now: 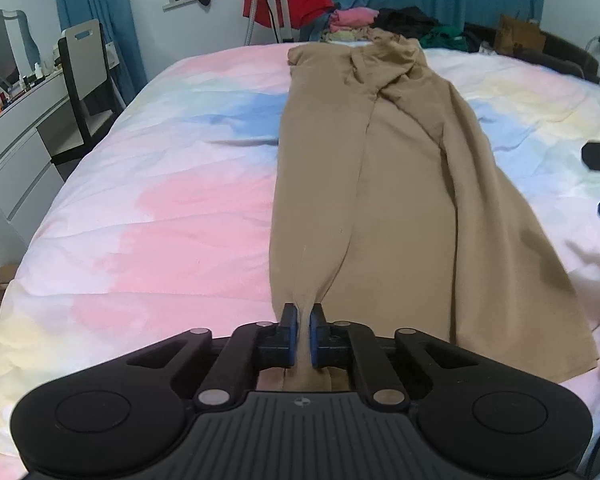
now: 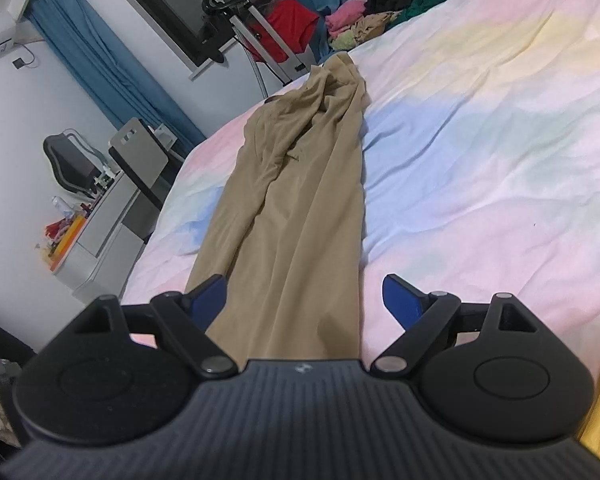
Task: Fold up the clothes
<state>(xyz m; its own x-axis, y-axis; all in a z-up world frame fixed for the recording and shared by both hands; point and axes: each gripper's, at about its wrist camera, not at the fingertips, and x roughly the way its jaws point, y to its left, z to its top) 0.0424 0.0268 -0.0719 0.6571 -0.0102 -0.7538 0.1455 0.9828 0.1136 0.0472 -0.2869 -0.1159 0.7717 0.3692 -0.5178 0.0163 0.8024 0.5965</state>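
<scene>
My left hand-held gripper (image 1: 303,322) pinches the near hem of the tan trousers (image 1: 364,184), lying lengthwise on the bed (image 1: 140,200). My right hand-held gripper (image 2: 304,300), jaws wide, empty, should grip beside it before lifting.

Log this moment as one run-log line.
stage: grasping hem | left gripper: shut on tan trousers | right gripper: open, fingers astride the cloth | bed: trousers laid lengthwise

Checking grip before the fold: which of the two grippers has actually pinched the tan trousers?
The left gripper: its blue pads are shut on a pinch of the tan trousers. The right gripper stands wide open, fabric untouched between its fingers.
</scene>
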